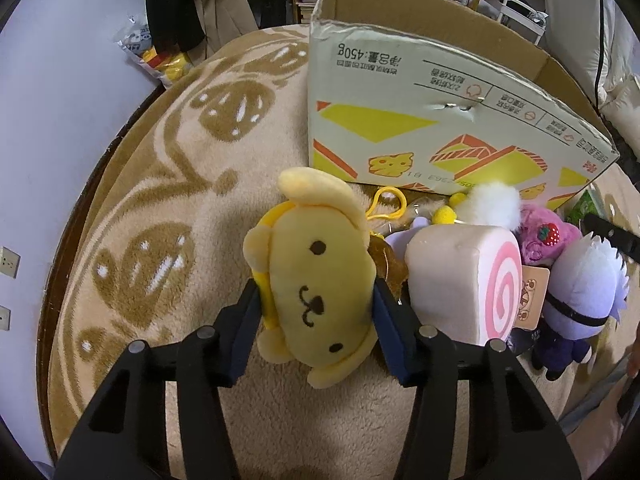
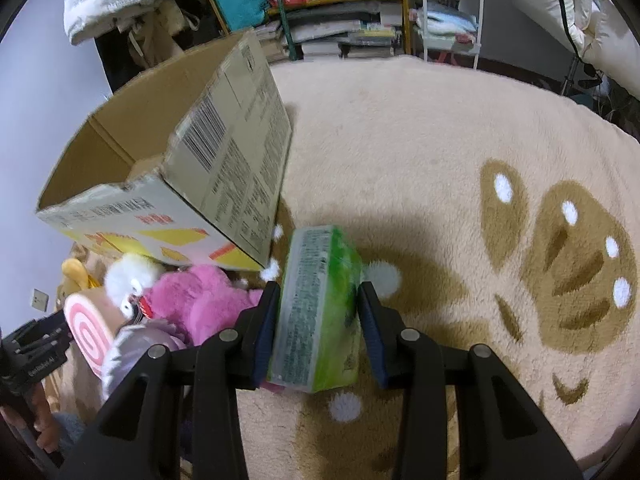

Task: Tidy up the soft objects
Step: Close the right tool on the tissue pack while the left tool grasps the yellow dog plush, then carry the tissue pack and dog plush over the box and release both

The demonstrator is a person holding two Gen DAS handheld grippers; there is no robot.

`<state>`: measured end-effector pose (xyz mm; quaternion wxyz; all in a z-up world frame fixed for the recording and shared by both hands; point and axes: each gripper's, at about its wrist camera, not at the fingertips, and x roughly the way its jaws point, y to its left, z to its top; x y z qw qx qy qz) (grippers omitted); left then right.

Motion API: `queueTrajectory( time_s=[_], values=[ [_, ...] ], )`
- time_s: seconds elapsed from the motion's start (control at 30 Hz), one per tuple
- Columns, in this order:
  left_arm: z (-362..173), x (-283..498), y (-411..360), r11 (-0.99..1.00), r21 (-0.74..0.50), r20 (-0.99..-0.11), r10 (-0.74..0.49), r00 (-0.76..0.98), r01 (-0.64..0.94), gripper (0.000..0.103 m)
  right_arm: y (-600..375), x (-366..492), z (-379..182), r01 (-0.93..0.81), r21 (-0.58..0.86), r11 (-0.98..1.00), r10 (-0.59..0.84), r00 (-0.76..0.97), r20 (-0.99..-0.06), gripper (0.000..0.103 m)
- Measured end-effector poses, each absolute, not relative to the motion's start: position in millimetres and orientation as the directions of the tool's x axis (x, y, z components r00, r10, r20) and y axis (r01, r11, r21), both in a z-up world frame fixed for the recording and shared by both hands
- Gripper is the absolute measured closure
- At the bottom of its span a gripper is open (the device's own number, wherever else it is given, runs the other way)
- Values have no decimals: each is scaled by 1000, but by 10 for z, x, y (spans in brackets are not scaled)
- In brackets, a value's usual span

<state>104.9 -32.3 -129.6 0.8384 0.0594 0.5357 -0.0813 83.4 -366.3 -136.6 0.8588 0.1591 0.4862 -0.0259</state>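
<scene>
My left gripper (image 1: pixel 316 286) is shut on a yellow dog plush (image 1: pixel 312 256), its blue pads pressing the head from both sides just above the rug. My right gripper (image 2: pixel 318 288) is shut on a green tissue pack (image 2: pixel 316 328), held on edge. An open cardboard box (image 1: pixel 400 92) (image 2: pixel 224 160) stands behind both. In front of the box lie a pink swirl roll cushion (image 1: pixel 460 276) (image 2: pixel 86 328), a pink plush (image 1: pixel 548 236) (image 2: pixel 200 300), a white-haired purple doll (image 1: pixel 580 296) and a white fluffy toy (image 1: pixel 490 202).
Everything rests on a beige rug (image 2: pixel 440 140) with brown paw patterns. A plastic bag (image 1: pixel 148 52) lies at the rug's far left edge. Cluttered shelves (image 2: pixel 340 8) and a white cart (image 2: pixel 448 12) stand beyond the rug. A yellow clip (image 1: pixel 390 200) lies by the box.
</scene>
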Motion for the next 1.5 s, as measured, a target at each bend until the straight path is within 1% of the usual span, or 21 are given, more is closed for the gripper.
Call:
queueTrajectory(
  time_s=[0.17,0.3,0.67,1.1,1.27,1.5],
  values=[
    [-1231,970,-356,977,57,-896,-41,441,205,51,-3623,766,-1270,180,260,949,119,557,-822,65],
    [-1125,906,-336,980,62,-881,-36,472,191,52,-3601,731,-1214,170,267,949,124,575,-808,66],
    [-876,792,-278,985,25,-843,-70,534,170,52,-3472,616,-1037,122,250,960,120,630,-767,66],
    [-816,769,-237,985,27,-813,-78,577,170,52,-3546,544,-983,128,284,950,132,661,-739,66],
    [-813,764,-244,984,17,-809,-91,581,179,55,-3544,540,-973,121,282,952,135,660,-739,66],
    [-778,741,-248,983,10,-797,-101,595,181,55,-3527,531,-945,108,275,955,136,667,-733,66]
  ],
)
